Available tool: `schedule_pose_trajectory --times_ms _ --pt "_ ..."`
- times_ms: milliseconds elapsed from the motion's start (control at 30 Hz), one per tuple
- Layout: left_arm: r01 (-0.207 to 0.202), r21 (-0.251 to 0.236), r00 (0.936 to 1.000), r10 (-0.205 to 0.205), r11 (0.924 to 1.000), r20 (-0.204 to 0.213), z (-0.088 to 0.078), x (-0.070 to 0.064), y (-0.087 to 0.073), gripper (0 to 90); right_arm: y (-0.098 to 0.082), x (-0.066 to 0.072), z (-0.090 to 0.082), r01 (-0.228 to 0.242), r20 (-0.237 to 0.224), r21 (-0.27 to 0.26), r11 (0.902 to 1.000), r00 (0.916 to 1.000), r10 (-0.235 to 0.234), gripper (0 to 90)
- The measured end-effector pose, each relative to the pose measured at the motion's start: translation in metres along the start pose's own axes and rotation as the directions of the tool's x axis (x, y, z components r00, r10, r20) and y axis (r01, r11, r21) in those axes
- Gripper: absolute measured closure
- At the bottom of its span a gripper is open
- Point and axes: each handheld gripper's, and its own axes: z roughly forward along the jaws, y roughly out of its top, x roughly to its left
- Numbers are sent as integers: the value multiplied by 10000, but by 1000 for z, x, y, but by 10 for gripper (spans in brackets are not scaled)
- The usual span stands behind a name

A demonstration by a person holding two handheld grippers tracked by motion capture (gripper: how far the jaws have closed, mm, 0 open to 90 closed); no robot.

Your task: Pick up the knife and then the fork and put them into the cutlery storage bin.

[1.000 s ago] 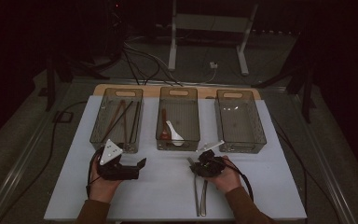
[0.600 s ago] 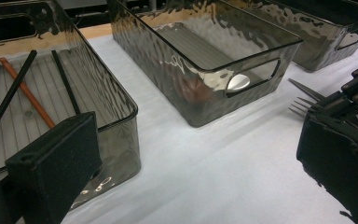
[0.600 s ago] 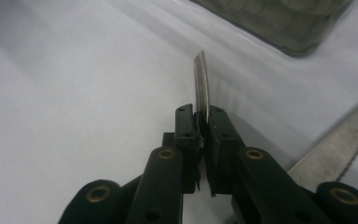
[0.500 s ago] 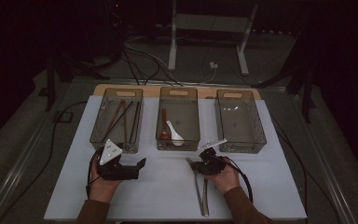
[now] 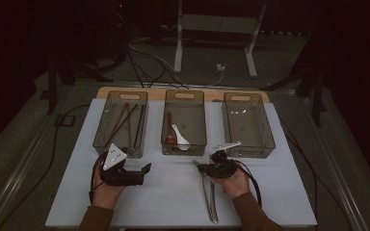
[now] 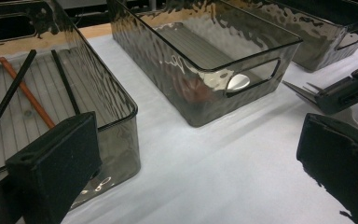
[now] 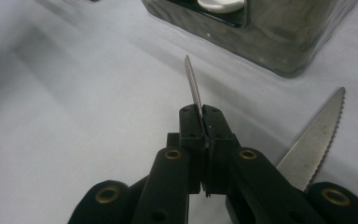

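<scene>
My right tongs are clamped shut on a fork. I see it edge-on in the right gripper view, sticking straight out past the jaw tips, and the left gripper view shows the tines poking out of them. A serrated knife lies flat on the white table just beside the tongs, and from above its handle runs back under that hand.

My left tongs sit off to the other side, well apart from the right pair. The jaws are wide open with nothing between the pads.

Just past the right tongs' tips is the middle bin, smoky clear plastic, with a brown wooden spoon and a white spoon lying together at the end nearest the tongs. Right in front of the left tongs is the left bin, which holds chopsticks, some black and some reddish brown, laid lengthwise. The right bin stands just beyond the right hand, off to its outer side. All three bins sit in a row on the table, apart from each other.
</scene>
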Motion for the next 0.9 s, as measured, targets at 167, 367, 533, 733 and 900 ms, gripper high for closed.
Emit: schedule_pose_trajectory --times_ms 167,367,533,733,900 --pt "41 -3 10000 -41 10000 5 0 0 0 6 0 -3 -4 -100 -31 -97 9999 9999 100 891" --pt "27 9 10000 -27 10000 12 0 0 -1 6 2 -5 -9 -289 -212 -331 9990 9994 282 891" --pt "42 27 10000 -42 10000 14 1 1 -1 6 3 -8 -15 -411 -182 -544 9977 9990 402 891" --pt "38 39 10000 -38 10000 18 1 1 -1 6 6 -14 -23 -556 16 -845 9949 9984 559 891" --pt "35 40 10000 -35 10000 17 1 1 -1 7 9 -21 -32 -711 149 -1086 9915 9972 731 891"
